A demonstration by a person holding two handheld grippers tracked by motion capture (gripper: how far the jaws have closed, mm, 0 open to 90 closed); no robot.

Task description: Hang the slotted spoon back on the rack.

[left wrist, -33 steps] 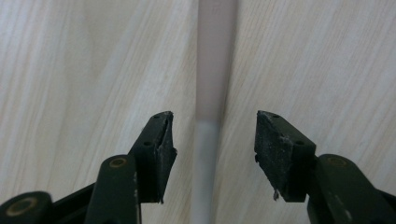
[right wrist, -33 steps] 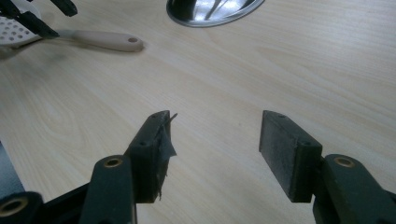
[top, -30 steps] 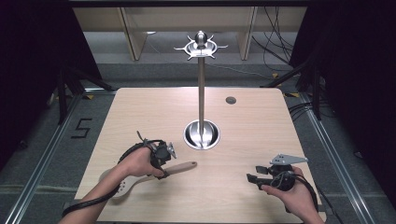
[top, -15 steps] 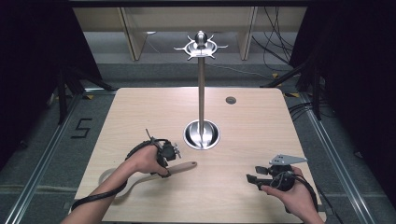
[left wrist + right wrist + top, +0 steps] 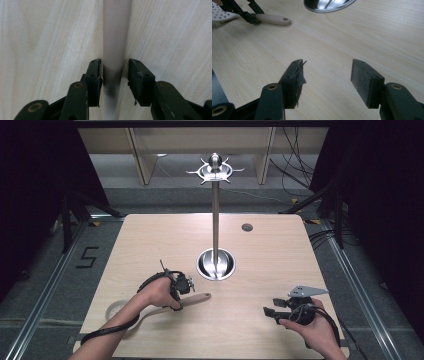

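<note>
The left gripper (image 5: 113, 72) is being closed around the spatula handle (image 5: 116, 37) (narrow gaps remaining), near the table's (image 5: 280, 250) front-left edge; the right gripper (image 5: 325, 77) is being held wide open, empty.

We see our left gripper (image 5: 113, 75) with its jaws just closing in around the pale handle of the slotted spoon (image 5: 192, 298), which lies flat on the table (image 5: 150, 240). A second ago they stood wider over that handle; now, in the left gripper view, the left pad sits against the handle's side and the right pad stands just beside it with a thin gap. In the high view our left hand (image 5: 159, 292) sits slightly farther toward the stand's side than before, and lower over the handle.
</note>
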